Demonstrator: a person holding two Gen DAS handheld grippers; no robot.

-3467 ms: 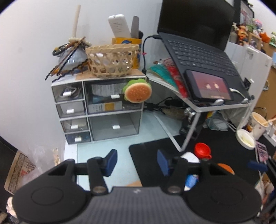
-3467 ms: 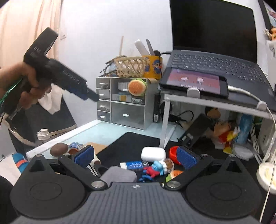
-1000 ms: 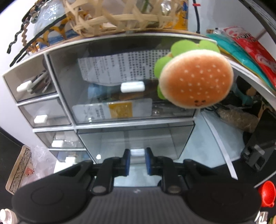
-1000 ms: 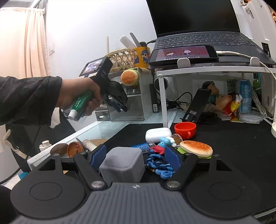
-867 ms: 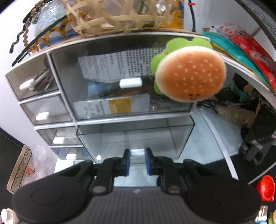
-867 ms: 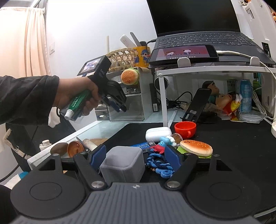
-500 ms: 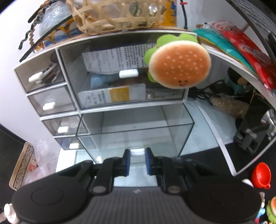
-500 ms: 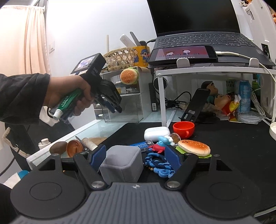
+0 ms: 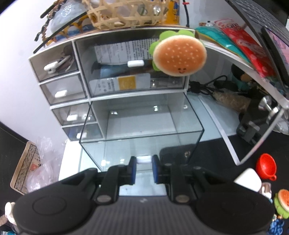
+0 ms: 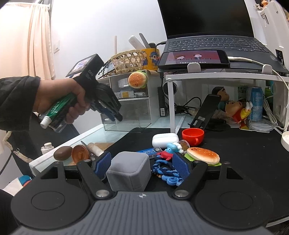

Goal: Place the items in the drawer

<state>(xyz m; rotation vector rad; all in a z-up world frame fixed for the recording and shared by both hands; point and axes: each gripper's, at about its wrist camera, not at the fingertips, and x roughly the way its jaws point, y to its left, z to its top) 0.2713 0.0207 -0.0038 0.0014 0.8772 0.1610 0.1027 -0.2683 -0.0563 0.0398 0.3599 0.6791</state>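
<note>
My left gripper [image 9: 143, 163] is shut on the white handle [image 9: 143, 159] of the clear lower drawer [image 9: 140, 137], which stands pulled well out of the grey drawer unit [image 9: 84, 97] and looks empty. From the right wrist view the same drawer [image 10: 126, 124] juts over the desk, with a hand holding the left gripper [image 10: 115, 115] at its front. My right gripper [image 10: 142, 165] is open, low over the black mat, with a grey velvet box [image 10: 129, 170] between its fingers, untouched. A blue rope toy [image 10: 168, 174], a burger toy [image 10: 203, 156] and a white earbud case [image 10: 165, 140] lie close by.
A plush burger [image 9: 178, 55] hangs on the upper drawer front. A white laptop stand [image 10: 216, 76] with phone and laptop rises right of the unit. A red cup [image 10: 192, 135], a phone holder [image 10: 206, 112] and figurines sit under it. A wicker basket [image 9: 126, 14] tops the unit.
The left gripper has drawn back toward me with the handle, sliding the lower drawer steadily farther out. The right gripper has stayed still and open.
</note>
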